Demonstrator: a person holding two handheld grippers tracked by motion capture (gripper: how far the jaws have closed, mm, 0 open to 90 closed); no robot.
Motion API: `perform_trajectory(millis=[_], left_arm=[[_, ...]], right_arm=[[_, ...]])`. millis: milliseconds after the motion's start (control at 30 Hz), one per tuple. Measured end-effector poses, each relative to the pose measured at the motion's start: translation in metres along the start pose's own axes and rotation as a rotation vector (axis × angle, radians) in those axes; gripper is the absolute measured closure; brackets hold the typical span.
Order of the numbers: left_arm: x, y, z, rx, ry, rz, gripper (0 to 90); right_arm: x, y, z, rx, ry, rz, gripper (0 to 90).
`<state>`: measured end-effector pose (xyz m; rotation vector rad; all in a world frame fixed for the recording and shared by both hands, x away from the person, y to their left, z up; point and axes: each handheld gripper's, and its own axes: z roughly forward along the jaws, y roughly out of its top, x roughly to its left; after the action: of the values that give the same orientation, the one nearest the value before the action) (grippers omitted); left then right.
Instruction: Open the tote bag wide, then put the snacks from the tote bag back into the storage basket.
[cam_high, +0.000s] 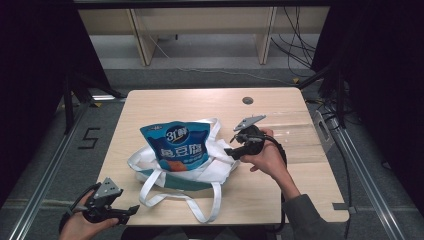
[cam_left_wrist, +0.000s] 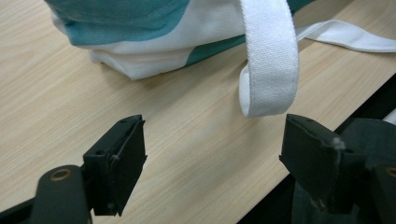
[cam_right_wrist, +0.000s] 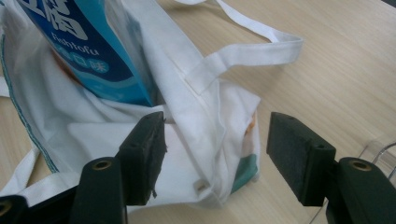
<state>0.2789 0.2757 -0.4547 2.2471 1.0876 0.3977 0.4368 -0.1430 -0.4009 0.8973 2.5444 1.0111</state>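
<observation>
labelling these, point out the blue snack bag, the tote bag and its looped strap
blue snack bag (cam_high: 176, 145), high view, printed front
tote bag (cam_right_wrist: 205, 135), right gripper view, white side panel
looped strap (cam_left_wrist: 271, 70), left gripper view, flat webbing

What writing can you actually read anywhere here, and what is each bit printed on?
"Fishtofu": small white letters on the blue snack pouch standing in the white and teal cloth tote bag.
"5": dark mark on the grey floor left of the light wooden table.
Large white Chinese characters on the pouch front: too blurred to read with certainty.
The smaller print beneath them: too small to read.
</observation>
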Motion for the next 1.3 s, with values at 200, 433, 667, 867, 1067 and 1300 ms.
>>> perform_trajectory(millis=[200,433,667,867,1067,1300], left_arm=[[0.002,-0.004,0.001,-0.005,0.001,0.002,16.8],[0.001,-0.005,0.003,-0.015,-0.001,-0.016,16.8],[0.002,-0.004,0.002,0.000,0.007,0.026,16.9],[0.001,-0.004,0.003,0.009,-0.002,0.019,17.0],[0.002,-0.004,0.004,0.004,0.009,0.018,17.4],[0.002,-0.004,0.006,0.011,0.016,0.018,17.4]], right_arm=[[0.003,0.002,-0.004,0.004,0.006,-0.017,36.9],[0.013,0.010,-0.009,-0.003,0.015,-0.036,35.8],[0.020,0.015,-0.012,0.043,0.019,-0.089,34.4],[0.029,0.027,-0.020,0.043,0.044,-0.133,32.5],[0.036,0.048,-0.030,0.048,0.077,-0.219,26.4],[0.042,0.094,-0.033,0.083,0.102,-0.319,26.5]])
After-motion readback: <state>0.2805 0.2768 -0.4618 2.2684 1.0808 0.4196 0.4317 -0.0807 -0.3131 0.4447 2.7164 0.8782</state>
